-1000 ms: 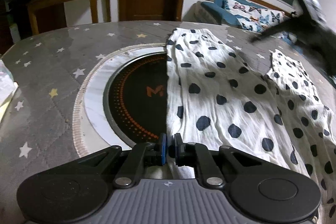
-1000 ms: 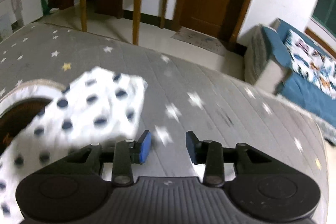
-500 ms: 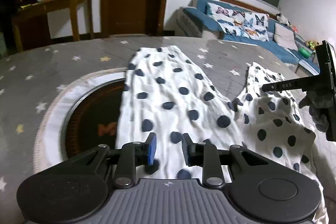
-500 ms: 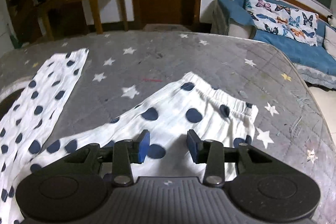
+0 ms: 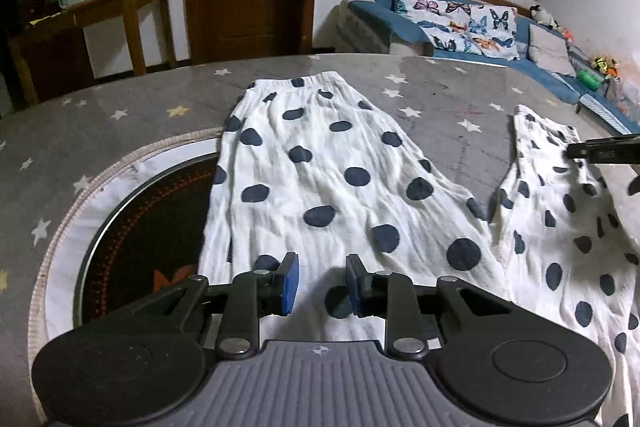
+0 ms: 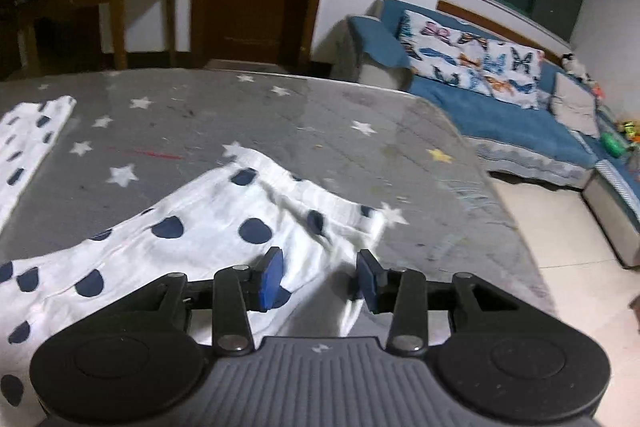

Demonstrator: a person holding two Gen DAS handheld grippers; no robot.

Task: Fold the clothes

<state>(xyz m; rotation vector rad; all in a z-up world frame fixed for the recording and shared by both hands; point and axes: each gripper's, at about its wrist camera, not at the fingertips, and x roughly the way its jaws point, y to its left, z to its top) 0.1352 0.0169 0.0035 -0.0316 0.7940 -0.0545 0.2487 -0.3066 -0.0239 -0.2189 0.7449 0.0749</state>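
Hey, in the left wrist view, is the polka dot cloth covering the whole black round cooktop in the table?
No, the polka dot cloth overlaps only the right edge of the cooktop, and most of its black disc stays bare.

Both wrist fisheyes look forward and steeply down, close over the white navy-dotted cotton garment [image 5: 340, 179] [image 6: 208, 227], sharing it.

Little can be read here. In the left wrist view, the black round cooktop [image 5: 152, 227] set into the bench [image 5: 120, 99] carries an orange mark [image 5: 172, 277], which looks like a letter M, though the gripper body and the spotted cloth hide part of it. Rings of orange dots run around that plate. In the right wrist view no text or label is legible.
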